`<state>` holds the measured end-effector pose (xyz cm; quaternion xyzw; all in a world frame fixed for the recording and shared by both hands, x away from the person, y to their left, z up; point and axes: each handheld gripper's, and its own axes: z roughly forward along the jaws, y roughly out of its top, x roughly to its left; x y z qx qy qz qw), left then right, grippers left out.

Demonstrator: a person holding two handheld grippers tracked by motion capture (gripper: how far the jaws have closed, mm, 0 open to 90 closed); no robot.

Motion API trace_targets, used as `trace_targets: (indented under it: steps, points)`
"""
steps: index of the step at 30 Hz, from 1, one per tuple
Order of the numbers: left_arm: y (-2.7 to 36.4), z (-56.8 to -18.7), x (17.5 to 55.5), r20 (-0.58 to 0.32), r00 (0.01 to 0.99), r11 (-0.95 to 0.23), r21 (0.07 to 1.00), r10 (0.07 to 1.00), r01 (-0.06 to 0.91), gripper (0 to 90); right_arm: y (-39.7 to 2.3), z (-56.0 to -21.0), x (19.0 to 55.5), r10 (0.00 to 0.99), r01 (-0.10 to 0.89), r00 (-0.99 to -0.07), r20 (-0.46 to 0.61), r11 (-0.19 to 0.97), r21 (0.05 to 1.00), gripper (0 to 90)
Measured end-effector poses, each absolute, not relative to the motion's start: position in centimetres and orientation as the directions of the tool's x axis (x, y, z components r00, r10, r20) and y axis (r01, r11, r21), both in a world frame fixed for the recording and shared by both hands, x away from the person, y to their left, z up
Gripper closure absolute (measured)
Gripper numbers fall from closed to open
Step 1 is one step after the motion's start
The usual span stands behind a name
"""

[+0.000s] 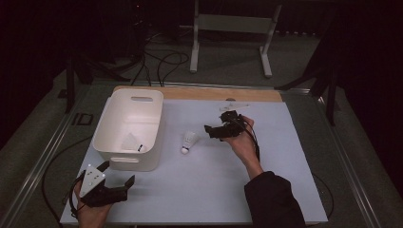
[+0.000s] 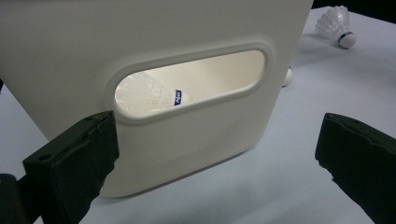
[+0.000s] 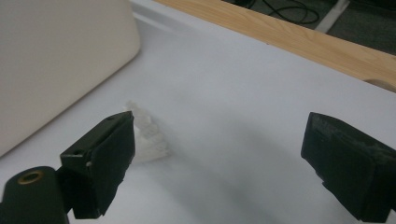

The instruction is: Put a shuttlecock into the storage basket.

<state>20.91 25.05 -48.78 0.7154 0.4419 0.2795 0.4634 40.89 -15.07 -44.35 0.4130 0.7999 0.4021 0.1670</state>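
Observation:
A white bin (image 1: 107, 124) stands on the left of the table, with one shuttlecock (image 1: 129, 141) lying inside it. The left gripper view shows that shuttlecock (image 2: 149, 92) through the bin's (image 2: 187, 140) handle slot. A second shuttlecock (image 1: 189, 141) lies on the mat just right of the bin. My right gripper (image 1: 214, 132) is open and hovers close to that shuttlecock's right; in the right gripper view its feathers (image 3: 148, 137) lie beside the left jaw of that gripper (image 3: 219, 126). My left gripper (image 1: 119, 173) is open near the front left, its jaws (image 2: 217, 135) facing the bin's near wall.
The light mat (image 1: 214, 180) covers the table, and a wooden strip (image 1: 209, 93) runs along its far edge. Another white shuttlecock (image 2: 336, 23) lies on the mat beyond the bin's corner. Cables (image 1: 161, 61) and a white stand (image 1: 228, 28) are on the floor behind.

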Motion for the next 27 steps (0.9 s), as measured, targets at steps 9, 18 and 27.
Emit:
trace_targets:
  steps: [9,18,27]
  points:
    - [25.0,-48.8,20.9,-0.01,0.452,-0.179,0.91,0.892,0.374,0.0,-16.7,-44.6,41.1,0.818,0.542,-0.572,0.064,0.318,0.778,9.9]
    - [25.0,-48.8,21.0,-0.011,0.452,-0.178,0.91,0.892,0.373,0.0,-18.4,-44.4,41.3,0.841,0.551,-0.538,0.062,0.295,0.78,9.9]
    - [25.0,-48.8,21.0,-0.008,0.454,-0.183,0.909,0.891,0.375,0.0,-20.9,-44.0,41.5,0.869,0.558,-0.492,0.05,0.27,0.785,9.9]
